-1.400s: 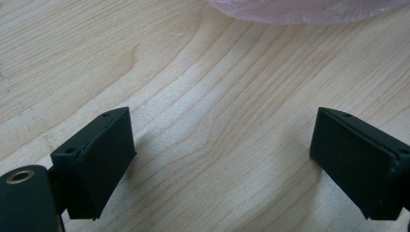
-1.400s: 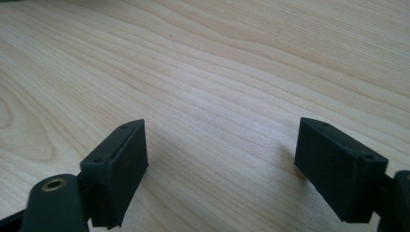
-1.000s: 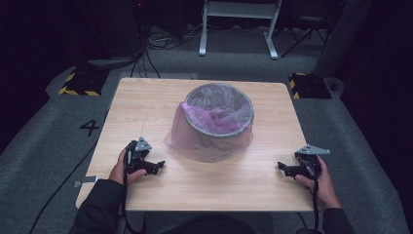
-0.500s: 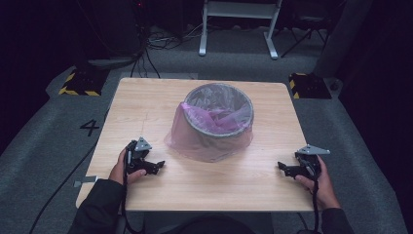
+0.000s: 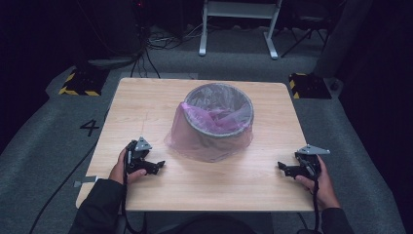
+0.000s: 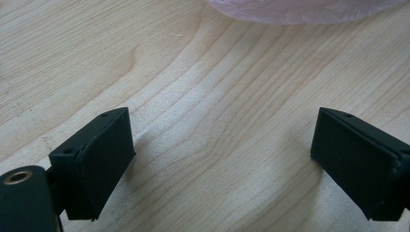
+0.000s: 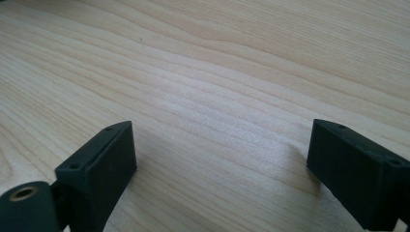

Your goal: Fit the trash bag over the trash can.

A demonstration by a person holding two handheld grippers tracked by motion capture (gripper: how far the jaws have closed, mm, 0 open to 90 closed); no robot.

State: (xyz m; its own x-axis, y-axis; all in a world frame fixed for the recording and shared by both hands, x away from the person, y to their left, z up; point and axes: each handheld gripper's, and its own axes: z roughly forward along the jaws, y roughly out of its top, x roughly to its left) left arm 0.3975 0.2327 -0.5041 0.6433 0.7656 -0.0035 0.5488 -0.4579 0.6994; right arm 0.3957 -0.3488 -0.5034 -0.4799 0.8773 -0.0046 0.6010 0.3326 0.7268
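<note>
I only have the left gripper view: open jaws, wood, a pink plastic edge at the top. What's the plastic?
Observer: A pink bag lining a grey bin, draped down its outside onto the table.
Operator: Where's the other gripper?
Observer: The right gripper rests near the table's right front edge, apart from the bin.
Operator: Open too?
Observer: Yes, its own view shows jaws spread over bare wood.

A light wooden surface [image 5: 146,102] stands on grey carpeted floor [image 5: 58,126] marked with a black "4" [image 5: 90,127]. Yellow-and-black striped blocks [image 5: 78,84] flank it; a white metal frame [image 5: 238,24] and cables [image 5: 160,41] recede into darkness.
</note>
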